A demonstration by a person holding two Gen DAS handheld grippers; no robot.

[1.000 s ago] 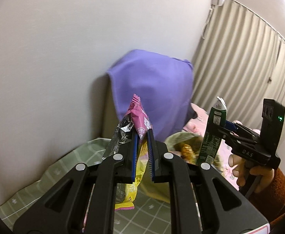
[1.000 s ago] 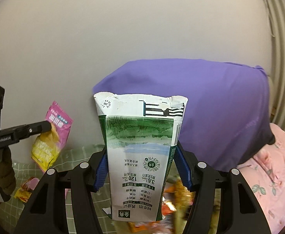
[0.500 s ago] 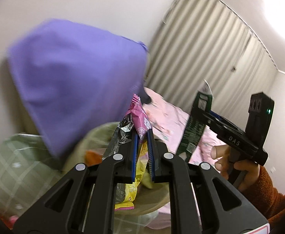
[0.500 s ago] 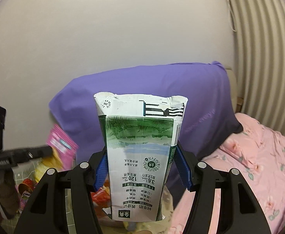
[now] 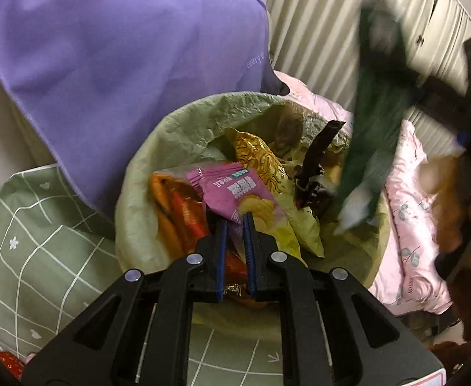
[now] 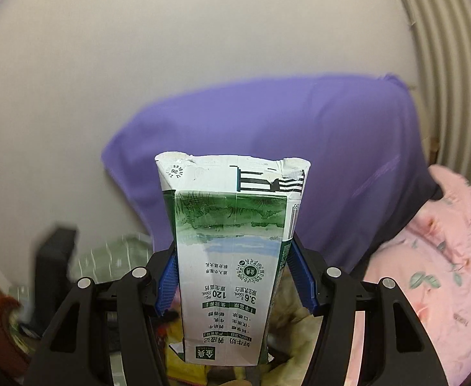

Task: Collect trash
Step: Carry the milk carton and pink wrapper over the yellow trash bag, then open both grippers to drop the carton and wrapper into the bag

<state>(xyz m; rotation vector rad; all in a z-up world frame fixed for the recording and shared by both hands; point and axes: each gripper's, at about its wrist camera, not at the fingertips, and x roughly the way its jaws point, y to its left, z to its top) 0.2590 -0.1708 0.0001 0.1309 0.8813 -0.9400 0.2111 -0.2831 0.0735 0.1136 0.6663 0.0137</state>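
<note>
- At frame centre, trash bag [image 5: 145, 173] already holds several wrappers
- left gripper [image 5: 234, 222] pinching pink snack wrapper [image 5: 235, 189] over it, unreleased
- right gripper [image 6: 235, 276] clamping milk carton [image 6: 232, 257], undropped

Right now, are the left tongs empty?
No, the left tongs are shut on a pink snack wrapper over the trash bin.

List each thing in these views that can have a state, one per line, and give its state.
Left gripper: shut on the pink wrapper.
Pink wrapper: held over the bin.
Right gripper: shut on the milk carton.
Milk carton: flattened, top torn open, held.
Bin: open, lined, partly filled with wrappers.
</note>
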